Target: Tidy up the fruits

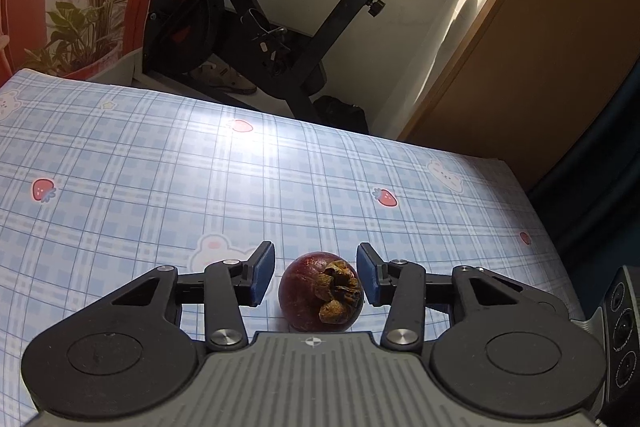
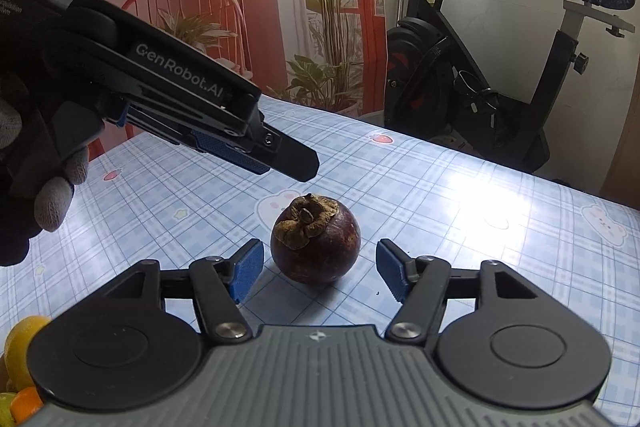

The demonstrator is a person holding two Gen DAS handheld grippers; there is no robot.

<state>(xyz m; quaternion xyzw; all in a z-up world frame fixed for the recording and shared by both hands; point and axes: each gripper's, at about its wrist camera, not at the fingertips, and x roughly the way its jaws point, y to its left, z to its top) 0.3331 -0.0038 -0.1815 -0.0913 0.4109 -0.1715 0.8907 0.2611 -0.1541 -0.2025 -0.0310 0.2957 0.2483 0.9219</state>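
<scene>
A dark purple mangosteen with a dry brown calyx lies on the blue checked tablecloth. In the left wrist view my left gripper is open, its blue pads either side of the fruit without squeezing it. In the right wrist view the mangosteen sits on the cloth just ahead of my right gripper, which is open and empty. The left gripper shows there too, hovering above and left of the fruit, held by a gloved hand.
Yellow and orange fruits show at the lower left edge of the right wrist view. An exercise bike stands behind the table's far edge, with potted plants and a wooden cabinet nearby.
</scene>
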